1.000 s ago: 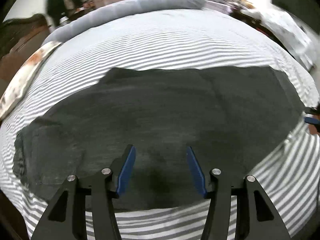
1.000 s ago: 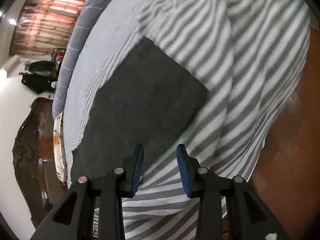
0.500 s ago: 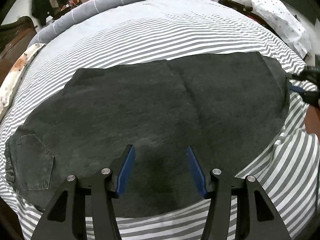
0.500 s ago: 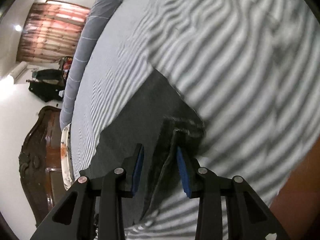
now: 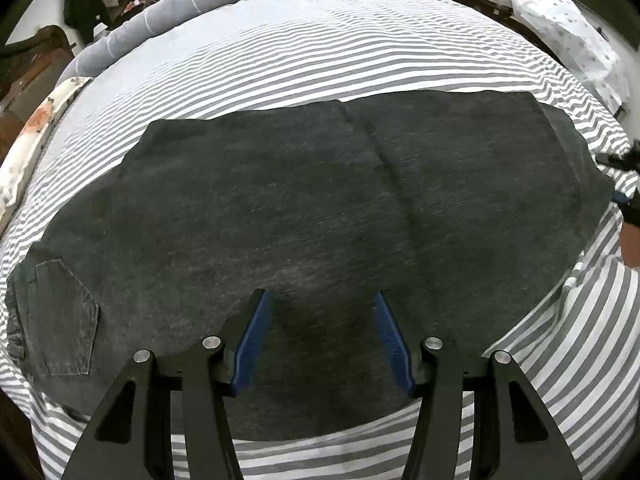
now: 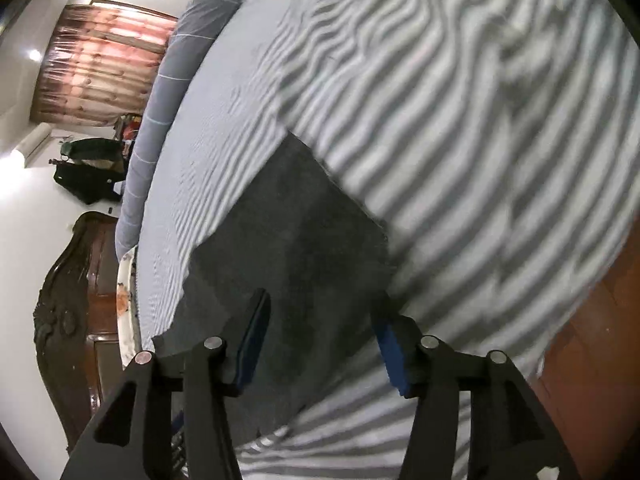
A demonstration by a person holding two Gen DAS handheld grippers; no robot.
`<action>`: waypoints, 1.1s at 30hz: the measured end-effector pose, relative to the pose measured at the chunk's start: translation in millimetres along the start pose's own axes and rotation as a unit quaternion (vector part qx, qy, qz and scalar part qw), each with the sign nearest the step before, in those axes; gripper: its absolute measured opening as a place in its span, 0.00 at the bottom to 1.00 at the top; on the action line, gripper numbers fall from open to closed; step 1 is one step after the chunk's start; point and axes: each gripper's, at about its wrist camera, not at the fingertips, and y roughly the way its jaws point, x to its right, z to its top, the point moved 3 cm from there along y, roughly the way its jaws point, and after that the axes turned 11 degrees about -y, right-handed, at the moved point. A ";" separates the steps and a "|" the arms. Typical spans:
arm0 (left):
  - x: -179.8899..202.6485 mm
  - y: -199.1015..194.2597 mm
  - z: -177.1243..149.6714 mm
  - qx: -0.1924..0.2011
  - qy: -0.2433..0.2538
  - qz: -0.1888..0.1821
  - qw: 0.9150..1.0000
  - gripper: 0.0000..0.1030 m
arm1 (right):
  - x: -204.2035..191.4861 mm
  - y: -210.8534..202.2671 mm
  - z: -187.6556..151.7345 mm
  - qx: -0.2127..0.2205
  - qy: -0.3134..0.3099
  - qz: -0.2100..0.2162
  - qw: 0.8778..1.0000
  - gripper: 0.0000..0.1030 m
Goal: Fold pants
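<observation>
Striped bedsheet (image 5: 320, 64) under flat dark pants (image 5: 320, 208) — my right gripper (image 6: 320, 332) just let the hem go, spread wide; left gripper (image 5: 320, 332) wide too — leg laid out, ready to fold.

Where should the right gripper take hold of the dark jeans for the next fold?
Probably at the leg-hem end of the dark jeans, coming in low from the bed's near edge. That end lies flat on the striped sheet with a straight free edge just ahead of the open right gripper, so one finger could slide under it. The open left gripper hovers mid-leg.
</observation>
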 end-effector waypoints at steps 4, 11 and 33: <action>-3.8 1.8 0.7 -0.003 -0.009 -0.003 1.000 0.54 | 9.9 -1.7 -6.2 0.004 0.016 0.018 1.000 0.50; 7.1 -2.3 5.5 0.004 0.000 -0.021 1.000 0.54 | 23.1 3.1 -4.7 0.015 0.026 0.021 0.999 0.14; 32.3 15.2 18.6 -0.017 0.000 -0.071 0.997 0.54 | -105.5 -17.2 21.8 0.032 -0.063 0.073 0.995 0.07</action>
